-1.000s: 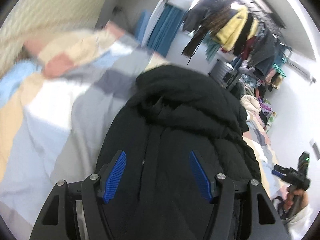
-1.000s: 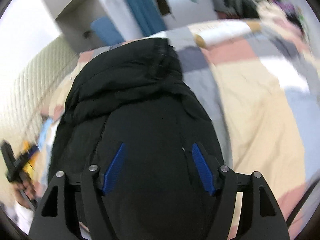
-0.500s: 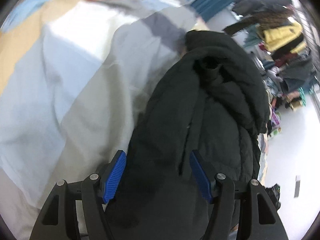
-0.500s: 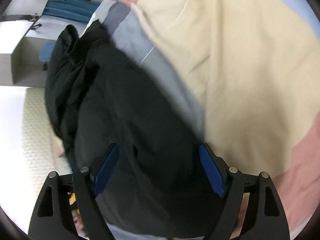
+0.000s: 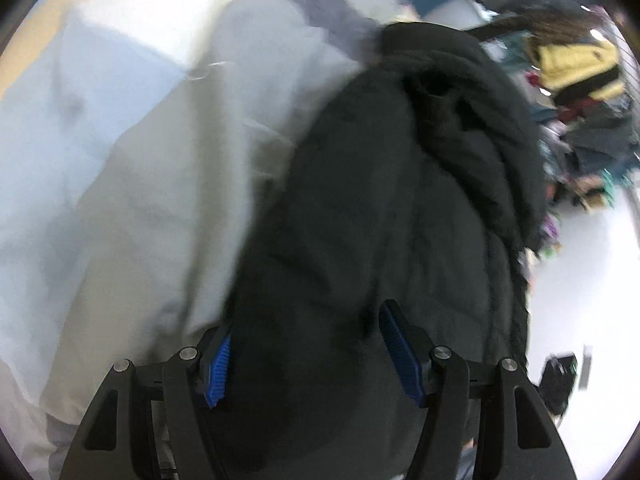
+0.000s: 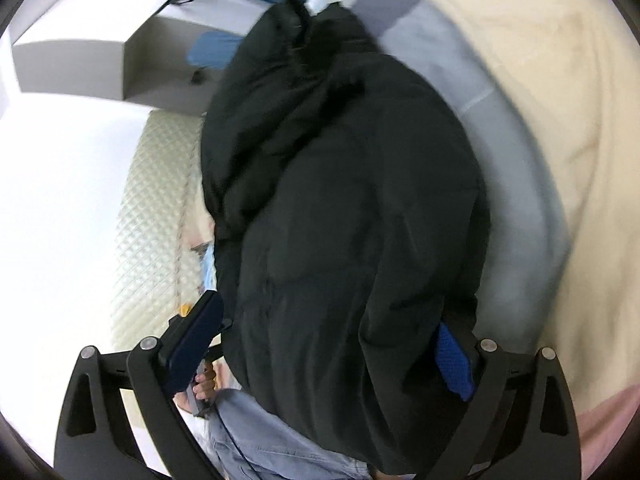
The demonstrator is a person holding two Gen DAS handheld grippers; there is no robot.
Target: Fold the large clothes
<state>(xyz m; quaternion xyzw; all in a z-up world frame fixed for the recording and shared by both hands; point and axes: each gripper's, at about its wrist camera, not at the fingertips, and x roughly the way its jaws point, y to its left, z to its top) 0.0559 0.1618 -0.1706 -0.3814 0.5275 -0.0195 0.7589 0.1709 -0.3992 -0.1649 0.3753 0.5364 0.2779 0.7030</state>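
A black puffy jacket [image 5: 400, 180] lies lengthwise on the patchwork bed cover [image 5: 120, 160], its hood end far from me. My left gripper [image 5: 306, 320] is shut on the near end, with thick fabric bulging between the blue pads and over the left one. In the right wrist view the same jacket [image 6: 340, 160] fills the middle, on the cream and grey cover [image 6: 560, 120]. My right gripper [image 6: 328, 316] straddles the jacket's near end and its jaws are opening. Its left pad stands off the fabric, and fabric drapes over part of the right pad.
A rack of hanging clothes with a yellow jacket [image 5: 576, 64] stands at the far right above white floor [image 5: 580, 280]. A quilted cream headboard [image 6: 156, 220] and a white cabinet [image 6: 80, 52] lie left. A hand [image 6: 204, 384] and jeans [image 6: 260, 432] show below.
Both grippers have tipped down and sunk toward the bed with the jacket. The right gripper's jaws have widened and its left pad has come off the fabric. The left grip looks the same.
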